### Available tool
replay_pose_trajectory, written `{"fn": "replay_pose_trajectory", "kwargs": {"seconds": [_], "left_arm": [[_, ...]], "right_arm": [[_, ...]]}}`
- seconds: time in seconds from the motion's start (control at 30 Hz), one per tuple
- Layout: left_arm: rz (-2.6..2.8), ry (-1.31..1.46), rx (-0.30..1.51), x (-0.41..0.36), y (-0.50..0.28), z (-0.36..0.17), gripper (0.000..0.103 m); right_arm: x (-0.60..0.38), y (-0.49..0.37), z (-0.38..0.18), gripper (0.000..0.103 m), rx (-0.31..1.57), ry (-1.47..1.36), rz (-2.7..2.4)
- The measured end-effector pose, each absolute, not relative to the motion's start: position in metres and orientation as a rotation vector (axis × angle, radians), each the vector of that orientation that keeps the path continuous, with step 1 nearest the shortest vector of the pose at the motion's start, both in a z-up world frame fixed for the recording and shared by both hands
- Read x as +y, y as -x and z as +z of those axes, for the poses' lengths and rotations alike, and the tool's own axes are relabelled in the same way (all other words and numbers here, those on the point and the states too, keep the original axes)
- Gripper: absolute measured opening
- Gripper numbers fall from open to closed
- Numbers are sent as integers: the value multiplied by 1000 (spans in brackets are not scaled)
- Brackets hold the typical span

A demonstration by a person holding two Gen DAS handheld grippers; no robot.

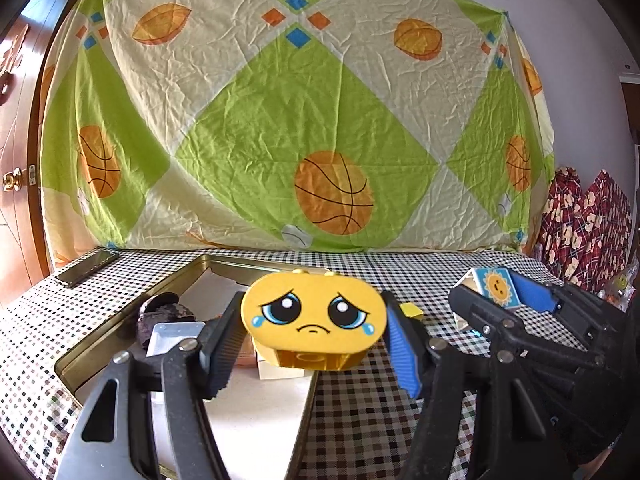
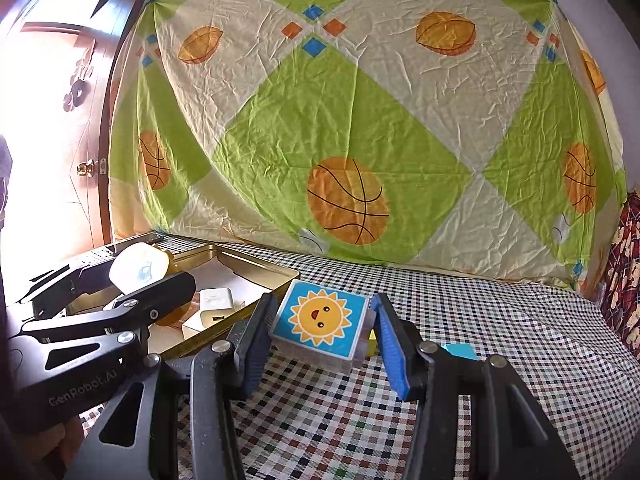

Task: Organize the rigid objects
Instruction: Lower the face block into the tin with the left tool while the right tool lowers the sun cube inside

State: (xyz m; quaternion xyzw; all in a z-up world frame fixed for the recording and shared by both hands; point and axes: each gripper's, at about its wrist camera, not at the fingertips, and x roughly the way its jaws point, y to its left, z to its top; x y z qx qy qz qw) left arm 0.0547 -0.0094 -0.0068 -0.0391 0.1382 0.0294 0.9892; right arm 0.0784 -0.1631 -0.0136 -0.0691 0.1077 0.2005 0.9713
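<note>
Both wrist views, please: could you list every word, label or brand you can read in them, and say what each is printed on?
"GenRobot.AI": embossed on the black body of the left gripper, as seen in the right wrist view.
The yellow block carries only a crying cartoon face, no text.
The blue block carries only a smiling sun picture, no text.
Nothing else in either view bears readable writing.

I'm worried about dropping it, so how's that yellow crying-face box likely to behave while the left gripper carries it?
The yellow crying-face box looks like rigid, glossy plastic, so it probably won't flex but could slip. The left gripper clamps only its sides, so it might tilt forward. It's probably light.
</note>
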Motion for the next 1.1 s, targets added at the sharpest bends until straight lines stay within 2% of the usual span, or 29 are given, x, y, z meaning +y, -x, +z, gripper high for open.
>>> {"fn": "replay_pose_trajectory", "kwargs": {"seconds": [0.8,1.1], "left_arm": [[91,101,266,16,-47,-3,65],[169,107,292,56,-46,2,65]], "right_arm": [[-135,-76,-16,51,225,182,449],[-100,-83,-13,51,252,202,518]]}}
